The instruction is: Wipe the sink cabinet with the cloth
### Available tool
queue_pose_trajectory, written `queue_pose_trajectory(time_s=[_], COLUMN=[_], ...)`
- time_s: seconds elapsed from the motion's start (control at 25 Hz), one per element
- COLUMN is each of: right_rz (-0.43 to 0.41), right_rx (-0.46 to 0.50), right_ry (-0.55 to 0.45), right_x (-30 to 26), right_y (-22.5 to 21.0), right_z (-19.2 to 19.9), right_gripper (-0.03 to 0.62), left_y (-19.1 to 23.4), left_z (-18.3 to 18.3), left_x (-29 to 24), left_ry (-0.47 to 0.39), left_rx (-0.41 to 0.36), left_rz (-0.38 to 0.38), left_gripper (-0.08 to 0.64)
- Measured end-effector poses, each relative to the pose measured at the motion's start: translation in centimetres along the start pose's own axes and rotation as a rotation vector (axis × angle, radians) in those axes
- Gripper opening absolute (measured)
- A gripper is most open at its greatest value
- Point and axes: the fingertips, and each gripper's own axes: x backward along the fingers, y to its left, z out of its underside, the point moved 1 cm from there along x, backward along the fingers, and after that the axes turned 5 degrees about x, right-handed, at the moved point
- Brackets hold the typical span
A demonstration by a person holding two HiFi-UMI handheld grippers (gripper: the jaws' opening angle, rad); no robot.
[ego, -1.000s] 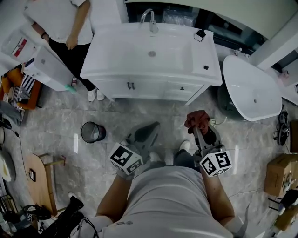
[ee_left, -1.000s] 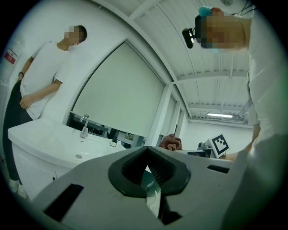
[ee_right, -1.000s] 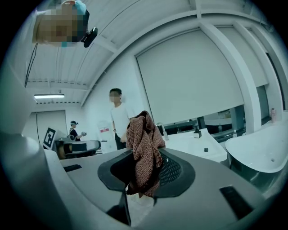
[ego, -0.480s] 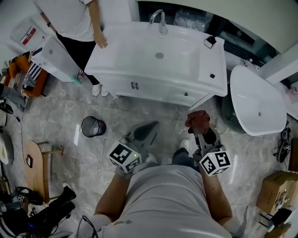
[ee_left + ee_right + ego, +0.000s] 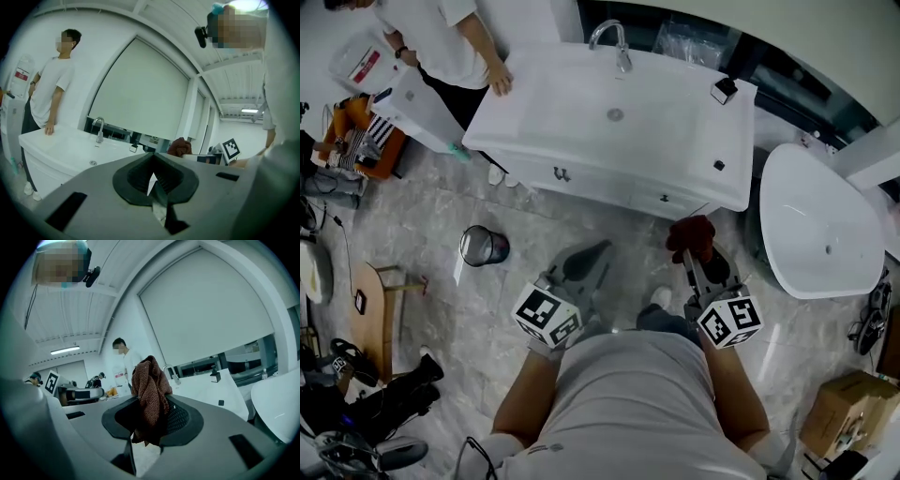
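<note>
1 reddish-brown terry cloth [image 5: 149,394] is clamped upright between the jaws of the right gripper [image 5: 697,262], near the front of the white sink cabinet [image 5: 600,173] but apart from it. The left gripper [image 5: 587,258] has its jaws together, holding nothing, above the grey marbled floor [image 5: 422,216].

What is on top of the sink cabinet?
On the sink cabinet: a faucet at the back, a small black object at the back right corner, a dark piece on the right side, and a bystander's hand on the left edge. The spot under that hand is covered.
</note>
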Motion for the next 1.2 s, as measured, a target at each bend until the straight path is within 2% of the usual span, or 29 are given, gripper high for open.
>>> queue_pose_trajectory(time_s=[0.44, 0.72, 1.0, 1.2], right_rz=[-0.131, -0.188, -0.193, -0.187], right_rx=[-0.020, -0.019, -0.060, -0.053], right_ry=[0.040, 0.090, 0.128, 0.142], right_x=[0.1, -1.1, -3.8, -7.1], right_y=[-5.6, -6.5, -5.5, -5.0], right_z=[0.0, 1.1, 3.0, 6.9], right_gripper=[0.121, 0.121, 0.121, 0.121], left_y=[-2.8, -3.2, 0.0, 4.2], left_z=[1.6, 2.8, 3.6, 6.8], left_x=[-5.4, -6.5, -6.3, -6.5], left_ry=[-0.007, -0.001, 0.007, 0.017], left_rx=[0.008, 0.021, 0.043, 0.056], left_rz=[-0.130, -0.159, -0.173, -0.169], left_gripper=[0.011, 0.011, 0.012, 0.012])
